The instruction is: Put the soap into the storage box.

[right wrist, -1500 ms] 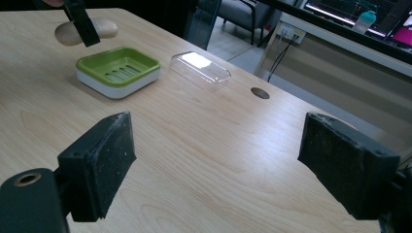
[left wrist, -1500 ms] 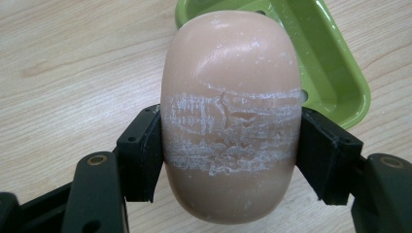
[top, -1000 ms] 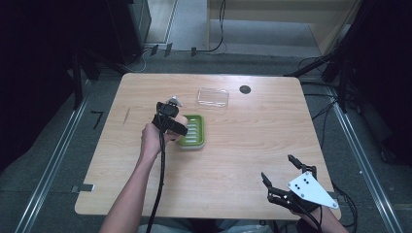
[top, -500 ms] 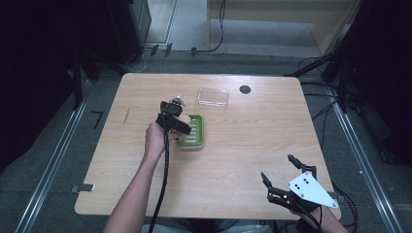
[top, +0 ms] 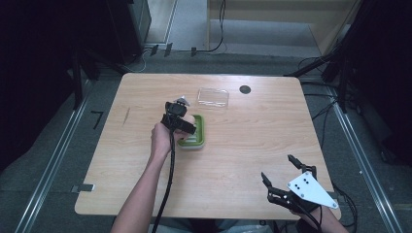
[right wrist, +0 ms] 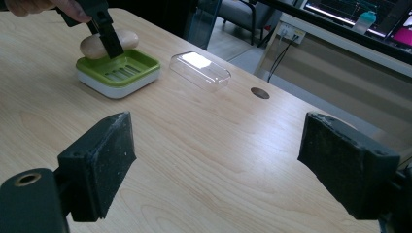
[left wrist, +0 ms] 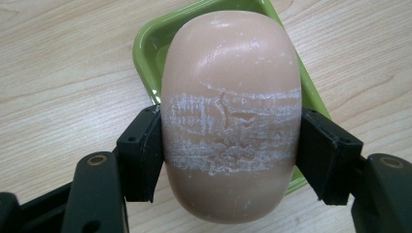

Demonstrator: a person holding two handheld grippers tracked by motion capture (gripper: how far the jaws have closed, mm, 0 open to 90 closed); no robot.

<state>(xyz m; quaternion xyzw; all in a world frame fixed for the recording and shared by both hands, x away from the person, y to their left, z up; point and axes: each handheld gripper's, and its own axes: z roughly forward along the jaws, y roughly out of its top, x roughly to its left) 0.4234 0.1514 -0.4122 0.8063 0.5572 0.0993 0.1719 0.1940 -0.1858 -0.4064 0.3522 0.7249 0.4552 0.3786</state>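
The left gripper (left wrist: pixel 228 145) has its jaws clamped on both sides of a pinkish bar of soap (left wrist: pixel 231 116), holding it just above the green soap dish (right wrist: pixel 118 70). The right gripper (right wrist: pixel 218 165) rests near the table's (top: pixel 252 145) front edge, jaws spread wide with nothing between them.

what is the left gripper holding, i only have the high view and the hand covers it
Observer: A peach bar of soap, clamped across its middle by the left gripper.
Operator: is it in the dish yet
Observer: No. In the right gripper view the soap hangs above the green soap dish's rim, apart from it.
Operator: what is the soap surface like
Observer: A band of white cracked scuffs runs across it between the pads.
Operator: is the right gripper busy
Observer: No, the right gripper stands open over bare table.
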